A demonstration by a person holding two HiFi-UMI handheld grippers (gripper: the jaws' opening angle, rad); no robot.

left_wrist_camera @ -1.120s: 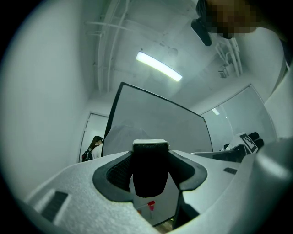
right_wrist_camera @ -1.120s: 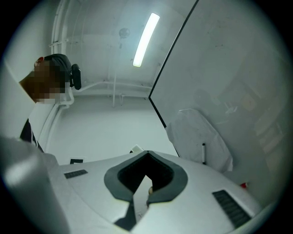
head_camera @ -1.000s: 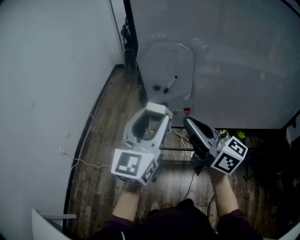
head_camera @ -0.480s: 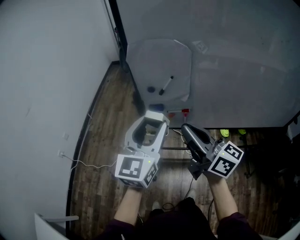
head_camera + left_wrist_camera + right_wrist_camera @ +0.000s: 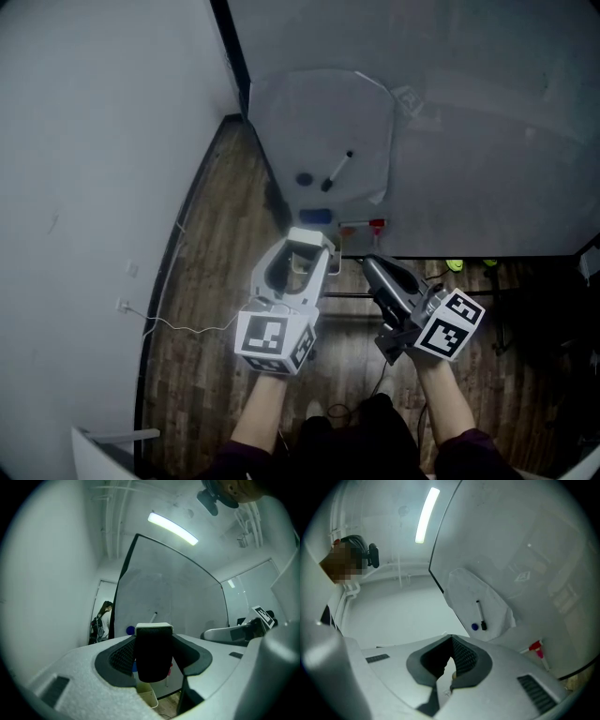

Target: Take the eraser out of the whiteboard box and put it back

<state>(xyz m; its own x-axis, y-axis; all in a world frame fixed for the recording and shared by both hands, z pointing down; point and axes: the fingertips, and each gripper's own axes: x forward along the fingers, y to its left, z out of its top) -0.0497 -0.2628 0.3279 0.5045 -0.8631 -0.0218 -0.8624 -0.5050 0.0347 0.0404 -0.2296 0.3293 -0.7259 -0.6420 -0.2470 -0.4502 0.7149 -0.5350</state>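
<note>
Between my left gripper's [image 5: 305, 244] jaws sits the eraser [image 5: 152, 653], pinched: a blocky black felt pad with a hard white back. So it is out of the box, and I judge only the return is left. Just below it, by the glossy whiteboard's [image 5: 469, 141] lower edge, stands the cream, open-topped whiteboard box [image 5: 147, 698]. My right gripper [image 5: 445, 679] is pressed together, empty.

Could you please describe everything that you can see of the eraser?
The eraser is a rectangular block, dark and felt-like over most of its body, with a white cap on its top end. It stands upright between the jaws of the left gripper, whose dark ribbed pads press on it from both sides. It is held in the air in front of the whiteboard and appears to touch nothing else.
</note>
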